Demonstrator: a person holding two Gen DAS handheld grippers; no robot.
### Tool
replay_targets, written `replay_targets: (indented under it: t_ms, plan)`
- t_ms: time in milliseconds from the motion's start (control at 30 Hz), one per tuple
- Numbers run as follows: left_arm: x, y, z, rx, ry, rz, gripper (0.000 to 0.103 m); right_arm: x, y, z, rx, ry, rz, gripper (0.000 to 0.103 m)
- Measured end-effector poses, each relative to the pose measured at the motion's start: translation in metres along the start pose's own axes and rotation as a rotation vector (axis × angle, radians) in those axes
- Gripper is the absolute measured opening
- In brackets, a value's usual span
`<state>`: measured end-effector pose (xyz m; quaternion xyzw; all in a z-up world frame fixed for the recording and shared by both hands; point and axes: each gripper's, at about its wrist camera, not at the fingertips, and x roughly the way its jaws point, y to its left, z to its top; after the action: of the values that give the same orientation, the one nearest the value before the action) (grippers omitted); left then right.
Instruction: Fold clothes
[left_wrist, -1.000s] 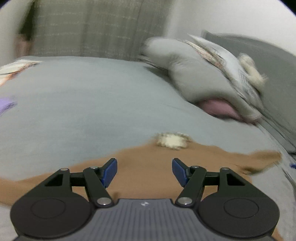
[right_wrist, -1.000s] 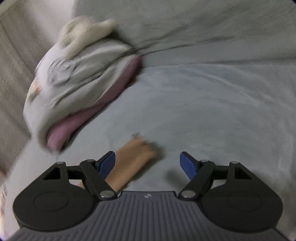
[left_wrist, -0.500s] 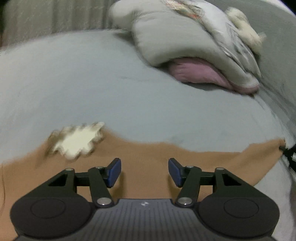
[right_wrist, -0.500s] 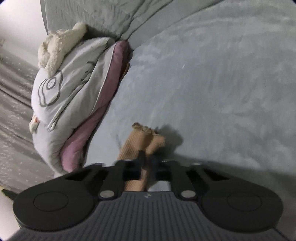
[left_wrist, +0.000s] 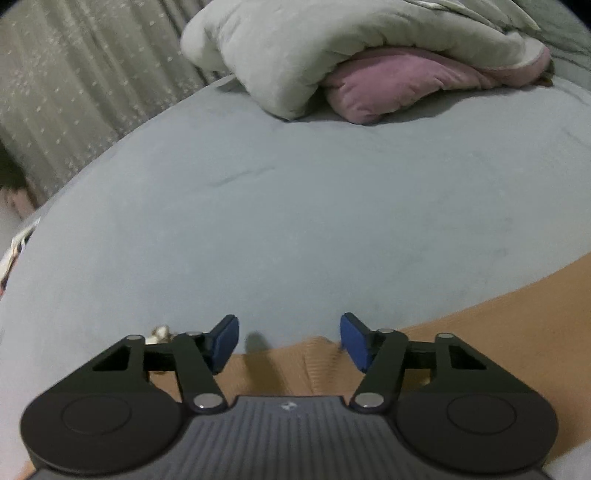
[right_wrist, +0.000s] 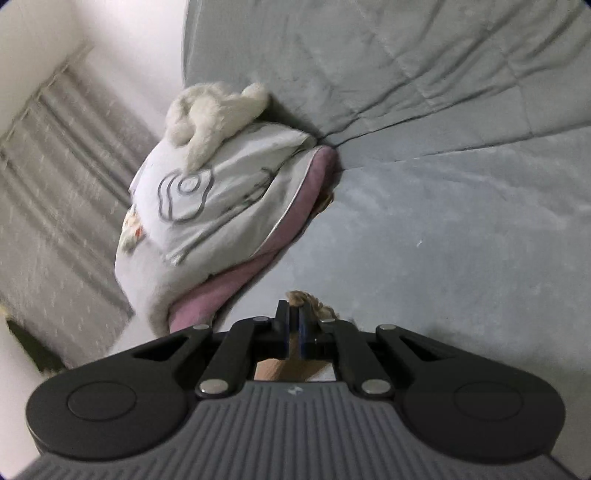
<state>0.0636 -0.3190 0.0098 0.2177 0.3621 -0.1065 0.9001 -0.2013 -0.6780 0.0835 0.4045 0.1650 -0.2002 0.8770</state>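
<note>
A tan ribbed garment (left_wrist: 491, 325) lies on the grey bed cover (left_wrist: 295, 206), stretching from under my left gripper to the right edge of the left wrist view. My left gripper (left_wrist: 290, 341) is open, its blue pads on either side of a raised fold of the tan cloth. A bit of cream trim (left_wrist: 160, 330) peeks out behind its left finger. In the right wrist view my right gripper (right_wrist: 291, 325) is shut on the tan garment's cuff (right_wrist: 308, 301), which sticks out past the fingertips above the bed.
A folded grey and pink duvet (left_wrist: 369, 62) lies at the head of the bed, also in the right wrist view (right_wrist: 221, 221) with a white plush toy (right_wrist: 210, 118) on top. Grey curtains (left_wrist: 74, 92) hang at the left. A quilted grey headboard cover (right_wrist: 406, 74) rises behind.
My right gripper has shut on the tan cuff and lifted it. My left gripper has moved along the garment's edge; the cream trim now sits behind its left finger.
</note>
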Motion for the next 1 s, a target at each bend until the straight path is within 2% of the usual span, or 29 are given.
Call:
replay_targets:
  t_ms: [100,167,233,300,333,367,400,433,500,567,600,633,667,700,767,833,867,933,1000]
  plan:
    - [0.004,-0.015,0.005,0.033,-0.021,0.019,0.049,-0.01,-0.022,-0.004,0.066,0.024,-0.086,0.005]
    - [0.005,-0.02,0.008,0.041,-0.024,0.02,0.048,-0.015,-0.026,-0.002,0.007,-0.011,-0.203,0.003]
    - [-0.003,-0.011,0.009,-0.017,-0.01,-0.029,0.048,-0.01,-0.027,0.0,-0.094,-0.03,-0.334,0.004]
    - [-0.013,-0.002,0.005,-0.069,-0.006,-0.09,0.048,-0.005,-0.038,0.001,-0.024,0.018,-0.288,0.008]
    - [-0.022,0.007,0.002,-0.118,-0.009,-0.147,0.048,-0.002,-0.042,0.0,0.027,0.038,-0.24,0.012]
    - [-0.028,0.01,-0.002,-0.132,-0.009,-0.166,0.049,0.0,-0.045,0.0,0.076,0.055,-0.178,0.016]
    - [-0.032,0.011,-0.004,-0.134,-0.006,-0.178,0.049,0.002,-0.044,0.001,0.087,0.06,-0.142,0.033]
    - [-0.036,0.013,-0.008,-0.137,-0.002,-0.193,0.049,0.007,-0.042,-0.001,0.066,0.07,-0.143,0.055]
    - [-0.051,0.025,-0.021,-0.157,0.006,-0.241,0.05,0.022,-0.036,-0.009,-0.021,0.107,-0.179,0.071]
    - [-0.069,0.042,-0.037,-0.19,0.011,-0.277,0.054,0.038,-0.03,-0.017,-0.109,0.145,-0.214,0.071]
    - [-0.081,0.055,-0.048,-0.21,0.011,-0.284,0.056,0.045,-0.027,-0.021,-0.153,0.163,-0.232,0.068]
    - [-0.092,0.068,-0.059,-0.23,0.01,-0.291,0.056,0.05,-0.023,-0.024,-0.205,0.175,-0.263,0.055]
    - [-0.102,0.082,-0.07,-0.254,0.008,-0.289,0.057,0.05,-0.017,-0.023,-0.252,0.171,-0.302,0.048]
    - [-0.112,0.093,-0.079,-0.271,0.005,-0.287,0.057,0.043,-0.01,-0.019,-0.268,0.139,-0.306,0.046]
    - [-0.143,0.129,-0.115,-0.331,-0.009,-0.264,0.059,0.02,0.003,-0.009,-0.246,0.048,-0.243,0.049]
    - [-0.166,0.152,-0.141,-0.383,-0.019,-0.235,0.064,-0.001,0.016,-0.011,-0.211,0.038,-0.119,0.065]
    - [-0.179,0.162,-0.159,-0.422,-0.025,-0.214,0.065,-0.009,0.022,-0.016,-0.2,0.06,-0.047,0.067]
    - [-0.212,0.18,-0.203,-0.524,-0.048,-0.18,0.065,-0.016,0.038,-0.039,-0.21,0.195,0.115,0.067]
    - [-0.237,0.19,-0.24,-0.598,-0.046,-0.201,0.065,-0.025,0.058,-0.068,-0.245,0.311,0.238,0.066]
